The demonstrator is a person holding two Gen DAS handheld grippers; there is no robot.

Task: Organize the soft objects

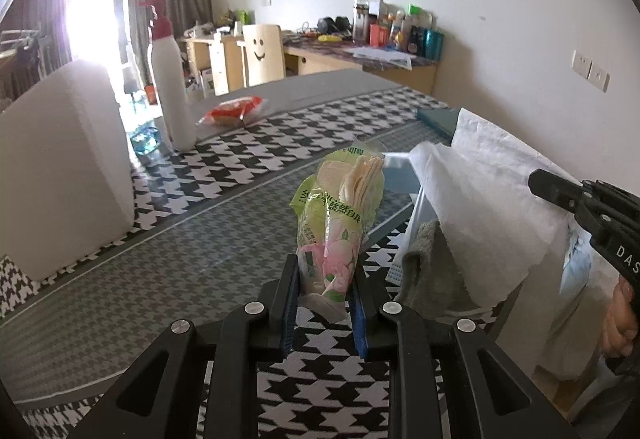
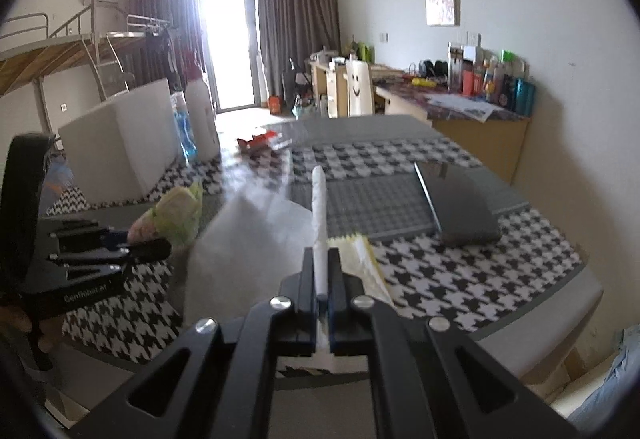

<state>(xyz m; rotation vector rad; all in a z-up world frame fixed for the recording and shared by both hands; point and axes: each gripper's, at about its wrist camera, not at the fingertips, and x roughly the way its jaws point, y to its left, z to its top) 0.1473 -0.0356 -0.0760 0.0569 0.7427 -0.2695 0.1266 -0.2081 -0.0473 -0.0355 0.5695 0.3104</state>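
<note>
My left gripper (image 1: 326, 264) is shut on the lower end of a green and pink plastic pack of soft pads (image 1: 340, 207), which stands upright above the houndstooth tablecloth (image 1: 224, 175). To its right, the right gripper (image 1: 538, 181) holds up a white paper sheet (image 1: 480, 207). A grey cloth (image 1: 424, 271) lies under the sheet, against a white basket rim (image 1: 416, 215). In the right wrist view my right gripper (image 2: 321, 253) is shut on the sheet's edge (image 2: 318, 199), and the sheet (image 2: 248, 239) hangs to the left. The left gripper (image 2: 160, 247) and its pack (image 2: 176, 215) show at the left.
A white box (image 1: 60, 167), a white pump bottle (image 1: 168, 79) and a red snack packet (image 1: 236, 111) stand farther back on the table. A yellow packet (image 2: 360, 263) and a dark grey flat case (image 2: 460, 207) lie ahead of the right gripper. A wall runs along the right.
</note>
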